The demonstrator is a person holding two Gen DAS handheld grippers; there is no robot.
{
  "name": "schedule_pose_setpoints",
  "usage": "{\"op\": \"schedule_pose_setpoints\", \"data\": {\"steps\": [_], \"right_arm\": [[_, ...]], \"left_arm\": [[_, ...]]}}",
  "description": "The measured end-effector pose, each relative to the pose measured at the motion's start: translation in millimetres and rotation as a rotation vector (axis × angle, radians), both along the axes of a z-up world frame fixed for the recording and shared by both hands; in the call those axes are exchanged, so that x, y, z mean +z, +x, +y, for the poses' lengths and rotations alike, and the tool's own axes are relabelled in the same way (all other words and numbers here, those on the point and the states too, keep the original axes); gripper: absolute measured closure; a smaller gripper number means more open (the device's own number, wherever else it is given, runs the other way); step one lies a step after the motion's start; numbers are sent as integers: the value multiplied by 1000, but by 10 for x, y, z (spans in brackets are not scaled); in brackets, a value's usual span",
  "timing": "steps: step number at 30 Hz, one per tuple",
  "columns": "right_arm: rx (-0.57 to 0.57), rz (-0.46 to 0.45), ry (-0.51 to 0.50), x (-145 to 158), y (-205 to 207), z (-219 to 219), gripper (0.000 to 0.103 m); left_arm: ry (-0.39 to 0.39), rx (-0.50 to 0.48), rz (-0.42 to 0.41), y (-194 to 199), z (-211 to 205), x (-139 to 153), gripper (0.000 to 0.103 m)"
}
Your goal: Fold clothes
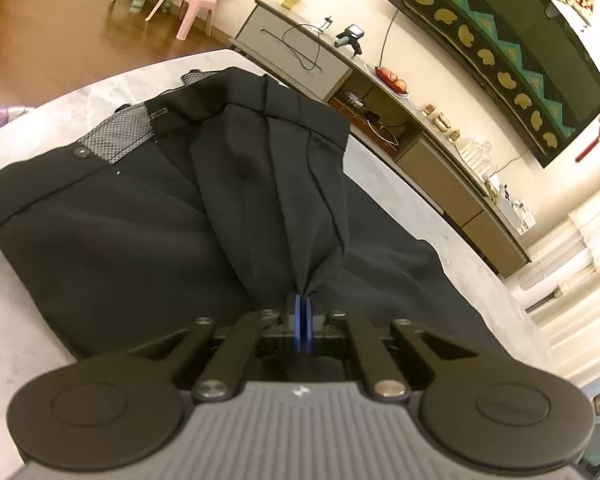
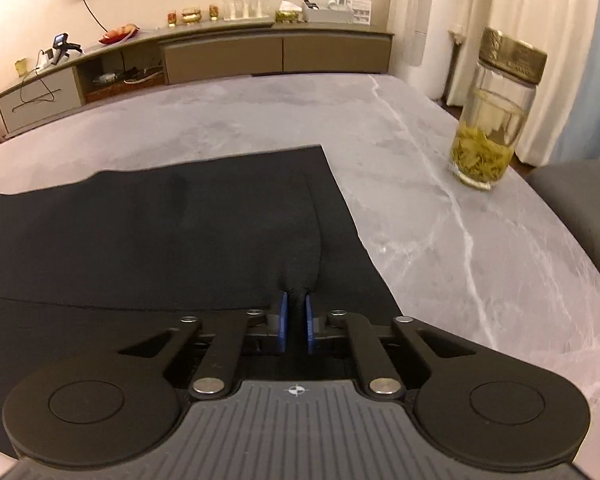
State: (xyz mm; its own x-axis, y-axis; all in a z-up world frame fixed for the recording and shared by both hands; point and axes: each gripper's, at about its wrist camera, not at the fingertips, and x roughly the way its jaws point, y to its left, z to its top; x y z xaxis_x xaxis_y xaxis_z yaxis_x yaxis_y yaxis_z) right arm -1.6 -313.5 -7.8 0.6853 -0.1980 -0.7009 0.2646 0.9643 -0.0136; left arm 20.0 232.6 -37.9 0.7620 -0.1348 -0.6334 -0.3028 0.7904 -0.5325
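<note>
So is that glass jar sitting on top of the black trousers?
No, the glass jar stands on bare marble table, well clear of the black trousers' edge.

Warm, yellowish indoor light fills both views, fairly dim and even, with no hard shadows on the marble tabletop [image 2: 440,240]. The wooden floor [image 1: 40,32] carries soft glare. The black trousers [image 1: 140,220] swallow detail; their folds read only as faint sheen. Fisheye distortion bends the TV cabinet [image 1: 440,168] and the television [image 1: 520,60] into curves, and the corners darken. The glass jar [image 2: 496,120] looks slightly soft. Both pictures show mild overall blur.
</note>
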Motion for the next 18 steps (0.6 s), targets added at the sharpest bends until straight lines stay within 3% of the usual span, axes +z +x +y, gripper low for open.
{"op": "schedule_pose_setpoints", "data": {"steps": [5,8,12,15,18], "right_arm": [[-14,-112,-104,264,157,-114,97],[-27,-19,-77,42,362,-279,97],[-38,18,-70,-58,415,-341,97],[-41,34,-63,-89,431,-361,95],[-83,23,-126,-31,403,-302,81]], "left_arm": [[20,-58,15,52,-96,-41,99],[34,-84,64,94,-138,-134,99],[32,-106,79,113,-164,-148,98],[65,-110,87,105,-207,-120,89],[79,-92,84,39,-204,-92,77]]}}
